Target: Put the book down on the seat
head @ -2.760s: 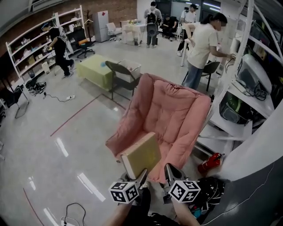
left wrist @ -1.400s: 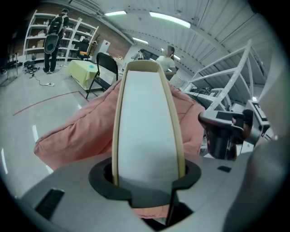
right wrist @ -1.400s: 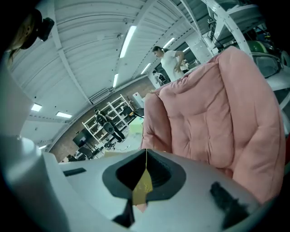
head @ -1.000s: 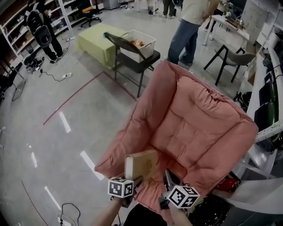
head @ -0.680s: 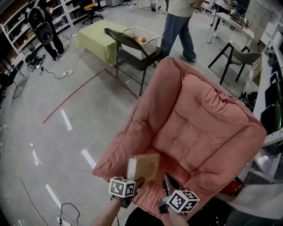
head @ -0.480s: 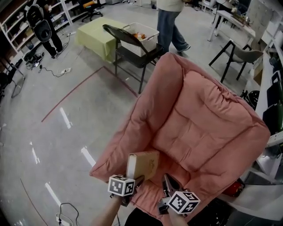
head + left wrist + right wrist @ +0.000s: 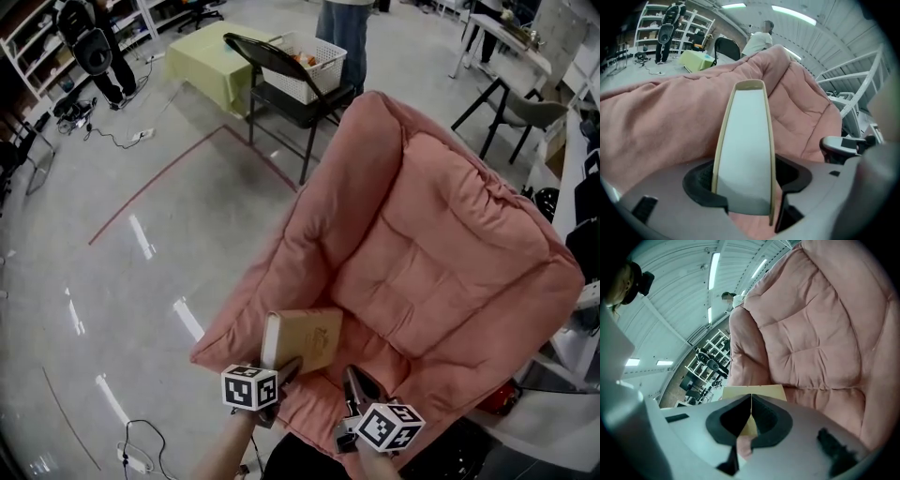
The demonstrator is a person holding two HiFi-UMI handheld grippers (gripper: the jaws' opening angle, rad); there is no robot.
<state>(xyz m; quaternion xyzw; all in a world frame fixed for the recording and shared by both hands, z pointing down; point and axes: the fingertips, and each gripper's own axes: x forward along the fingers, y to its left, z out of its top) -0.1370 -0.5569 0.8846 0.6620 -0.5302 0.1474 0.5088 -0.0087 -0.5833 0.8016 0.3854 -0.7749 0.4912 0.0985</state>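
Note:
A tan book (image 7: 305, 339) lies tilted on the front left of the pink cushioned seat (image 7: 422, 272). My left gripper (image 7: 286, 370) is at its near edge. In the left gripper view the book (image 7: 745, 154) stands edge-on between the jaws, which are opening; a gap shows at its right cover, with the pink cushion (image 7: 670, 122) behind. My right gripper (image 7: 354, 382) hovers just right of the book over the seat's front edge. Its jaws (image 7: 751, 420) are shut with nothing between them, and the book (image 7: 754, 391) and cushion (image 7: 820, 333) lie ahead.
Behind the seat stand a black folding chair (image 7: 291, 80) and a white basket (image 7: 314, 66). A green-covered table (image 7: 211, 56) is farther back. A person's legs (image 7: 342, 23) are near the basket. Shelving flanks the seat on the right. A cable (image 7: 141, 450) lies on the floor.
The book has come down from a steeper tilt and now rests lower and flatter on the seat's front left. The person behind has walked leftward toward the basket.

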